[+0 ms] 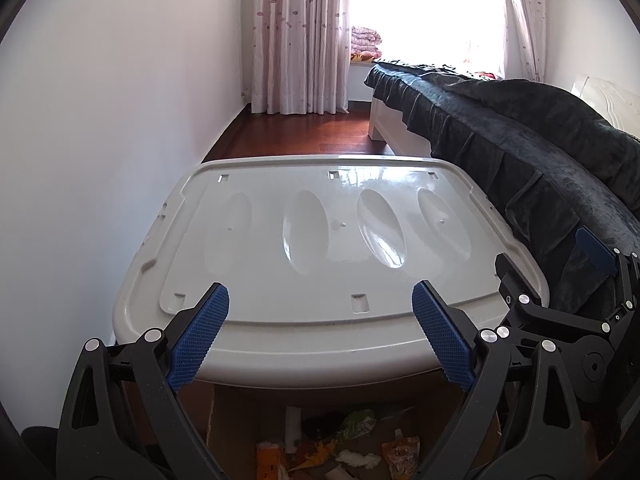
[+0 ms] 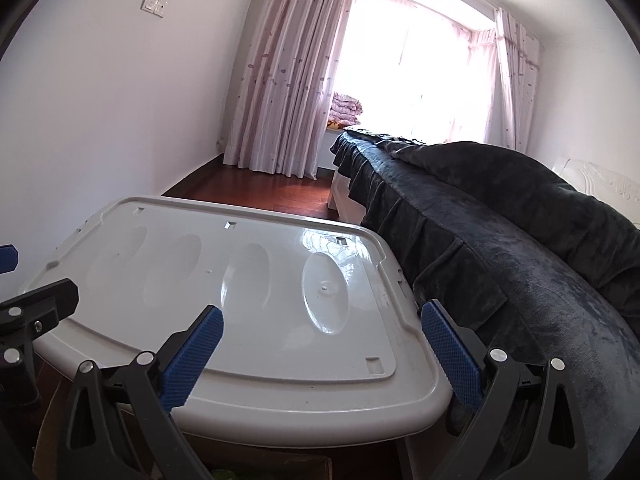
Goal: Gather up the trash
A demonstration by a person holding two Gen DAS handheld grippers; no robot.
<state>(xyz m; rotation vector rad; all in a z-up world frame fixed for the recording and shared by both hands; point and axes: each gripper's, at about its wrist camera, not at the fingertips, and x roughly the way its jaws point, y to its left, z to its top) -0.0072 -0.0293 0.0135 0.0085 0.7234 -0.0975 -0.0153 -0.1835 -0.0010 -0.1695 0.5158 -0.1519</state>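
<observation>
Both grippers wide open and empty over a bare bin lid; trash sits below its near edge.

Bed (image 1: 520, 136) with dark blanket runs along the lid's right edge, touching or just beside it; white wall (image 1: 100, 120) close on the left; open wood floor (image 1: 304, 132) beyond the far edge up to the curtains (image 1: 296, 36). Grey plastic storage-bin lid (image 1: 328, 248) has a raised rim and four oval dimples, top surface bare. Cardboard box (image 1: 236, 420) sits under the lid's near edge, open top, holding the trash (image 1: 352, 436): wrappers, crumpled tissue, an orange pouch. Left gripper (image 1: 320, 304) hangs over the near rim, blue pads spread wide, nothing between them, touching nothing. Right gripper (image 2: 322, 324) hangs over the near right corner, spread equally wide, also empty; its right pad (image 2: 448, 352) is out past the lid edge toward the bed.
</observation>
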